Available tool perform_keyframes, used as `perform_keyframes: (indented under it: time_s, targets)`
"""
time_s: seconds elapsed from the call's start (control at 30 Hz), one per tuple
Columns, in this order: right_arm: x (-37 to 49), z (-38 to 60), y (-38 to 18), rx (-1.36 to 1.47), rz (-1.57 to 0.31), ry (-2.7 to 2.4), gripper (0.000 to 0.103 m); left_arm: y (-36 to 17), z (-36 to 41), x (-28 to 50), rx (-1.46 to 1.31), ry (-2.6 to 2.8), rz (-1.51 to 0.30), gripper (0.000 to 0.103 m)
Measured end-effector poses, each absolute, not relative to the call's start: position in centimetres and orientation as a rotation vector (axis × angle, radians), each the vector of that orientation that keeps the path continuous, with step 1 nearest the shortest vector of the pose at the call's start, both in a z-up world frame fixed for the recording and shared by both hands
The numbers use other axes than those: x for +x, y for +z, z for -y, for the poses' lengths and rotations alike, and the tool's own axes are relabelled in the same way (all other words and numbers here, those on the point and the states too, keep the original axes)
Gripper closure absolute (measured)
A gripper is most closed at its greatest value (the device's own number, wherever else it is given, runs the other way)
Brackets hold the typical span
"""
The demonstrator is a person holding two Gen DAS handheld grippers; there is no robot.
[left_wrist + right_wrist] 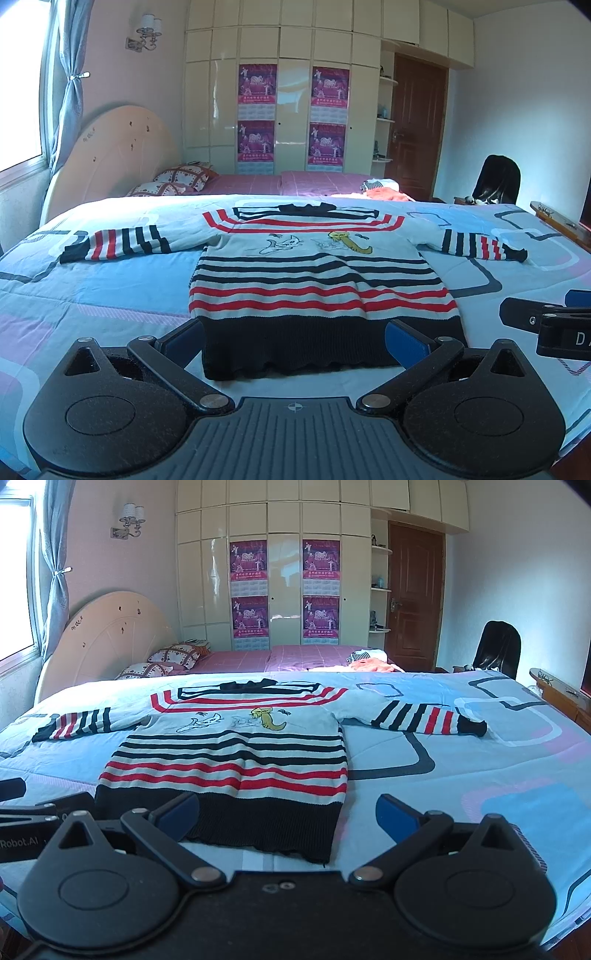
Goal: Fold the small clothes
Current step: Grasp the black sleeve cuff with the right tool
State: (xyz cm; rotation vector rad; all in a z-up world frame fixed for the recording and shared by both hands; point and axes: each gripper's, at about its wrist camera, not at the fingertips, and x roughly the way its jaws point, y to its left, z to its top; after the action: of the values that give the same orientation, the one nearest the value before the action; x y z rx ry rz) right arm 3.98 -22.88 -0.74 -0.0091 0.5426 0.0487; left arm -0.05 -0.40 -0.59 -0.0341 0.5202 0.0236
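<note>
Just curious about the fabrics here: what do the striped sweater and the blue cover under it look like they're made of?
The sweater looks knitted, probably wool or acrylic yarn: its dark hem shows vertical ribbing and a matte, fuzzy surface. The bed cover looks like smooth printed woven cloth, perhaps cotton, lightly padded judging by its soft folds.

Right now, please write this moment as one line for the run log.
sweater: flat on quilt, sleeves spread, unfolded | left tool: open, at hem | right tool: open, at hem's right corner | nothing held
</note>
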Motion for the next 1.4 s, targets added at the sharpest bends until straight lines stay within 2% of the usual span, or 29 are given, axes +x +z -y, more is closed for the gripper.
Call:
perform_keyframes:
  time_s: [0.33, 0.6, 0.67, 0.7, 0.73, 0.83, 0.87, 1.07, 1.13, 1.23, 1.4]
  targets:
    - [5.0, 24.0, -0.4, 0.051, -0.491, 0.026, 0.001, 0.0, -0.3, 1.5, -0.132, -0.075, -0.504, 0.000]
    - [10.6, 27.9, -1.0, 0.138, -0.464, -0.032, 0.006, -1.3, -1.8, 9.8, -0.233, -0.104, -0.541, 0.000]
    - [13.0, 29.4, -0.9, 0.153, -0.458, -0.068, 0.030, -1.7, -1.7, 13.0, -0.231, -0.151, -0.552, 0.000]
    - [14.4, 30.2, -0.9, 0.161, -0.466, -0.087, 0.056, -1.9, -1.5, 14.5, -0.224, -0.163, -0.557, 0.000]
    - [15.7, 31.1, -1.0, 0.170, -0.476, -0.112, 0.060, -2.0, -1.2, 15.9, -0.213, -0.168, -0.561, 0.000]
    - [19.1, 34.5, -1.4, 0.212, -0.466, -0.207, 0.046, -2.2, -0.2, 19.8, -0.208, -0.183, -0.564, 0.000]
    - [20.1, 35.8, -1.6, 0.222, -0.460, -0.241, 0.044, -2.2, 0.1, 20.9, -0.216, -0.187, -0.571, 0.000]
    - [25.5, 45.4, -4.5, 0.433, -0.480, -0.360, 0.048, -3.8, 3.0, 25.3, -0.208, -0.200, -0.622, 0.000]
    - [27.2, 48.6, -5.9, 0.499, -0.491, -0.394, 0.054, -4.6, 3.9, 26.5, -0.201, -0.182, -0.639, 0.000]
    - [29.8, 52.4, -8.3, 0.565, -0.504, -0.420, 0.057, -5.4, 5.3, 28.4, -0.195, -0.133, -0.645, 0.000]
    - [33.6, 56.7, -12.2, 0.668, -0.535, -0.407, 0.057, -6.6, 7.8, 32.9, -0.183, -0.014, -0.658, 0.000]
